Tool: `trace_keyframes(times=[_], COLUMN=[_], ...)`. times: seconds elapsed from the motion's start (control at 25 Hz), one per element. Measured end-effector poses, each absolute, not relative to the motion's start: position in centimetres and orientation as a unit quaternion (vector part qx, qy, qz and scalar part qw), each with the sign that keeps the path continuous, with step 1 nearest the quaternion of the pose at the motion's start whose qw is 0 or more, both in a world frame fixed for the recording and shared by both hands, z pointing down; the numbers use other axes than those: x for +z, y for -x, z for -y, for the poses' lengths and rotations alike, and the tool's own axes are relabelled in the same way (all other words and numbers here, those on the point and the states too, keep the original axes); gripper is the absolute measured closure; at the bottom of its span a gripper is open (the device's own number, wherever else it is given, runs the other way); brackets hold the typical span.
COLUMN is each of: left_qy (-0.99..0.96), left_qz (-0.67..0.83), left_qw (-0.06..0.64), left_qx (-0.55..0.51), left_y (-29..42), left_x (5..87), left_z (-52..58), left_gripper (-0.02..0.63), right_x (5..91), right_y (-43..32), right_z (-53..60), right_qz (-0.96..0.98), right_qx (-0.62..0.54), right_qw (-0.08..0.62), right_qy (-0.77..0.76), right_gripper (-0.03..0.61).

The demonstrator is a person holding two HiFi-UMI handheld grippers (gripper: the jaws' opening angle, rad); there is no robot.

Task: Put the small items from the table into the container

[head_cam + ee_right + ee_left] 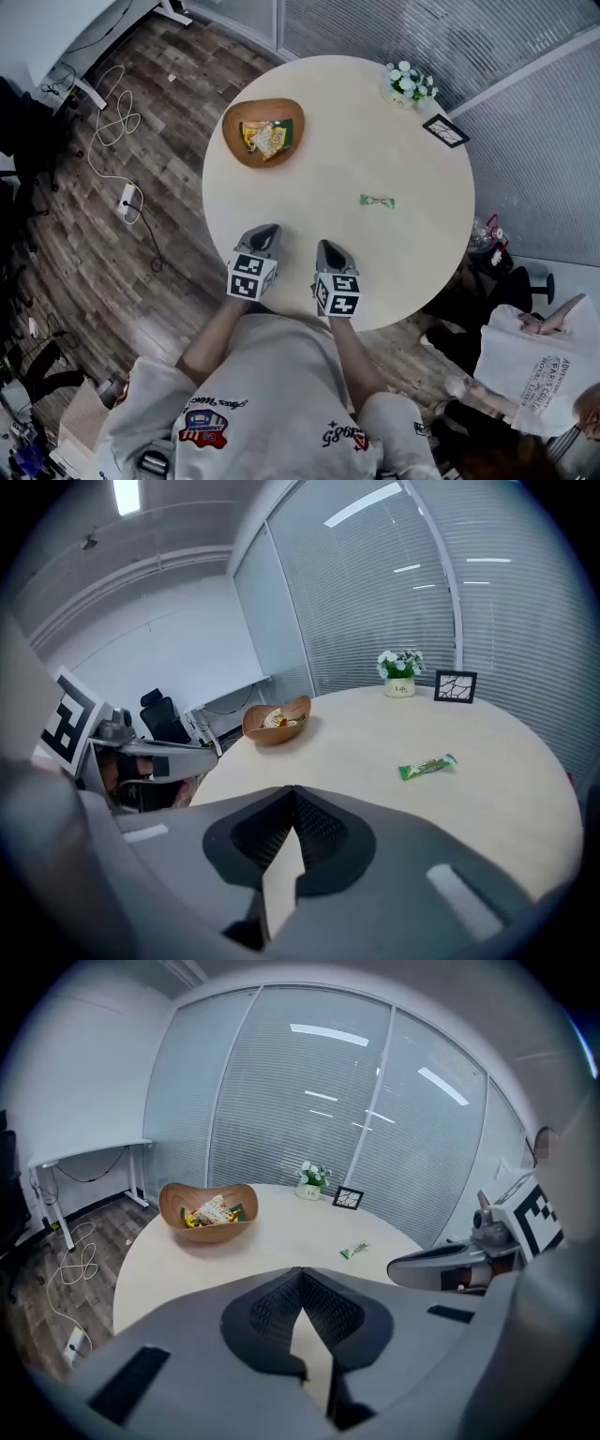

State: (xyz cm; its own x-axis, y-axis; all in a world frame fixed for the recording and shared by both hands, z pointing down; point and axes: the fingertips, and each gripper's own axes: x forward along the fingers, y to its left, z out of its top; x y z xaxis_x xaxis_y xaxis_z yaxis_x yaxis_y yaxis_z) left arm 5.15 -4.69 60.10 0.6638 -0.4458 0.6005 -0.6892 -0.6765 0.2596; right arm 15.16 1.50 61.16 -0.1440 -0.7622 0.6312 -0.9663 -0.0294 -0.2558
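A brown wooden bowl (pixel 263 131) stands at the table's far left with several snack packets in it. The bowl (pixel 208 1211) shows in the left gripper view, and the bowl (pixel 276 721) in the right gripper view too. One green packet (pixel 377 201) lies alone on the table right of centre; the same packet (pixel 354 1251) (pixel 427 766) appears in both gripper views. My left gripper (pixel 267 231) and right gripper (pixel 327 247) sit side by side at the table's near edge, both shut and holding nothing, well short of the packet.
The round beige table (pixel 337 112) carries a small pot of white flowers (pixel 409 83) and a black picture frame (pixel 445 129) at its far right. Cables and a power strip (pixel 127 199) lie on the wood floor to the left. A seated person (pixel 530 361) is at lower right.
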Motion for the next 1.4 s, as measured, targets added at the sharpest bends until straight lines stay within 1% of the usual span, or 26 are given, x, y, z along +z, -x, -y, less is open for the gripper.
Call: trace_keyframes(times=[0.28, 0.56, 0.72, 0.84, 0.96, 1.16, 1.2, 1.24, 1.32, 1.4], left_qy=[-0.886, -0.886, -0.884, -0.883, -0.879, -0.869, -0.866, -0.862, -0.856, -0.85], left_qz=[0.312, 0.311, 0.303, 0.299, 0.304, 0.32, 0.325, 0.331, 0.34, 0.349], left_qw=[0.223, 0.227, 0.228, 0.235, 0.241, 0.248, 0.251, 0.255, 0.261, 0.266], left_qx=[0.262, 0.261, 0.273, 0.276, 0.276, 0.285, 0.286, 0.287, 0.29, 0.293], left_y=[-7.3, -8.3, -8.7, -9.2, -9.2, -8.3, -8.0, -7.7, -7.1, -6.5], left_x=[60.1, 59.7, 60.1, 60.2, 60.2, 60.8, 61.0, 61.1, 61.5, 61.9], left_z=[3.6, 3.2, 2.9, 2.4, 2.2, 2.2, 2.2, 2.1, 2.0, 1.9], left_gripper=[0.607, 0.607, 0.607, 0.607, 0.607, 0.607, 0.607, 0.607, 0.607, 0.607], right_x=[60.8, 61.3, 62.0, 62.6, 63.9, 67.1, 67.8, 68.5, 69.9, 71.5], right_y=[-16.4, -18.1, -21.0, -23.9, -26.5, -31.5, -32.1, -32.5, -33.2, -33.9], right_z=[-2.5, -3.0, -2.0, -0.8, 0.6, 3.2, 3.5, 3.8, 4.4, 4.7], right_qz=[0.683, 0.684, 0.692, 0.706, 0.728, 0.736, 0.737, 0.739, 0.741, 0.736], right_qx=[0.334, 0.332, 0.305, 0.271, 0.241, 0.175, 0.162, 0.148, 0.126, 0.125], right_qw=[0.148, 0.153, 0.173, 0.215, 0.272, 0.406, 0.434, 0.458, 0.497, 0.528], right_qy=[-0.633, -0.632, -0.631, -0.618, -0.581, -0.513, -0.493, -0.472, -0.433, -0.405], right_gripper=[0.577, 0.577, 0.577, 0.575, 0.572, 0.502, 0.458, 0.443, 0.422, 0.419])
